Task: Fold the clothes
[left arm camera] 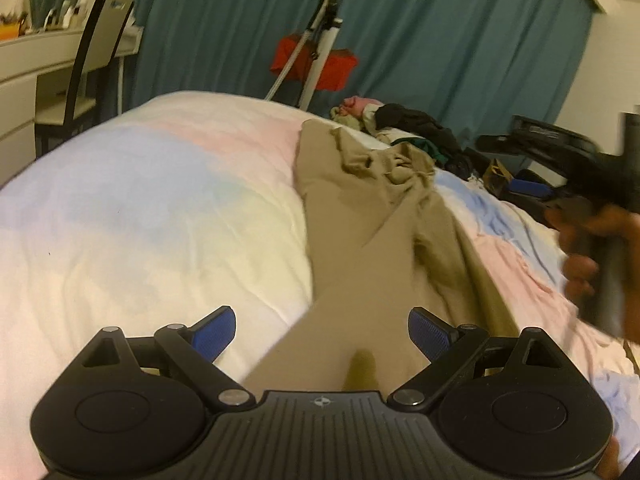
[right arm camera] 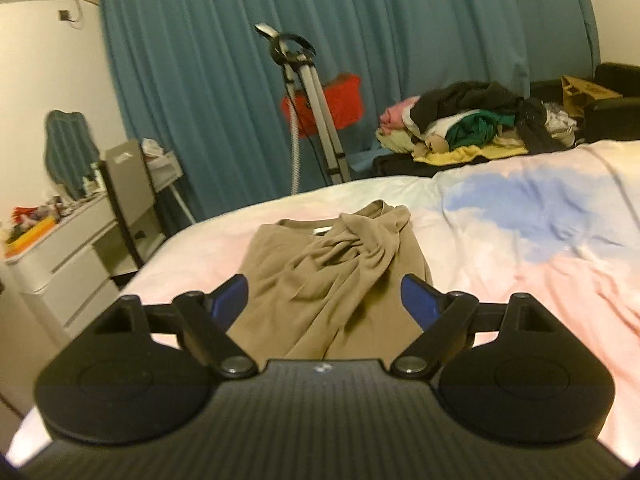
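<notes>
Tan garment (right arm camera: 332, 276), soft, light, limp, bunched mid-bed on pastel bedspread (right arm camera: 540, 216); best gripped at near hem corners. Left gripper (left arm camera: 322, 330) and right gripper (right arm camera: 324, 298) both spread apart, empty, hovering above near edge.

Bed (right arm camera: 500, 248) with pastel duvet, pink, blue and cream patches, wrinkled. Tan garment (right arm camera: 332, 276) lies on it near the middle, partly spread, bunched and twisted at its upper part. Mixed clothes pile (right arm camera: 468, 128) at the far edge: black, green, pink, yellow pieces heaped together, well apart from the tan garment.
</notes>
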A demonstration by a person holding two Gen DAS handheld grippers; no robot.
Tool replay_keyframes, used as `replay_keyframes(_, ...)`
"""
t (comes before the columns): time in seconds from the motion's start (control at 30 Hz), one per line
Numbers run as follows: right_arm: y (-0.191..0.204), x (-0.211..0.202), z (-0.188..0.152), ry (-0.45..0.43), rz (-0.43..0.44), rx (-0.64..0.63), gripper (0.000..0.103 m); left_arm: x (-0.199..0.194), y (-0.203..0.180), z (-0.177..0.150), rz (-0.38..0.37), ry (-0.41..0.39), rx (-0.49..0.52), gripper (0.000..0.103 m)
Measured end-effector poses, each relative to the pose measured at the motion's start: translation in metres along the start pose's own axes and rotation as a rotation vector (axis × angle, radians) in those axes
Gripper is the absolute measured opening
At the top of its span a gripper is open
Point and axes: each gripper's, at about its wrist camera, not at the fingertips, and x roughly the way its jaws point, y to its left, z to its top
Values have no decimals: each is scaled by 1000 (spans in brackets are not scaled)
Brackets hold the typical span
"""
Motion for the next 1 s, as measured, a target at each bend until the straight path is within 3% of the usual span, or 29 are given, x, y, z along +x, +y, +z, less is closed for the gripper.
replay_keyframes(0.2, 1, -116, -33, -16, 73, 61, 85, -19, -23, -8, -63, 17, 1, 95)
replay_keyframes(0.33, -12, -161, -66, 9, 61, 41, 85, -37, -18, -11, -24, 23, -30, 95)
replay_keyframes(0.43, -31, -175, -84, 73, 34, 80, 86, -49, 5, -12, 49, 39, -142, 95)
replay_keyframes(0.5, -46, -177, -86, 97, 59, 163, 86, -56, 25, -13, 97, 51, -255, 95)
replay_keyframes(0.63, -57, -176, -84, 86, 60, 239, 85, -69, 58, -25, 199, 80, -435, 95)
replay_keyframes(0.7, -58, -174, -86, 87, 44, 237, 85, -66, 67, -30, 202, 109, -499, 94)
replay_keyframes(0.8, -62, -170, -90, 101, 40, 251, 85, -61, 79, -37, 208, 147, -578, 88)
replay_keyframes(0.9, -68, -174, -91, 100, 48, 272, 85, -55, 67, -33, 223, 165, -510, 71)
replay_keyframes(1.0, -69, -177, -91, 99, 30, 260, 85, -61, 45, -34, 241, 161, -384, 39)
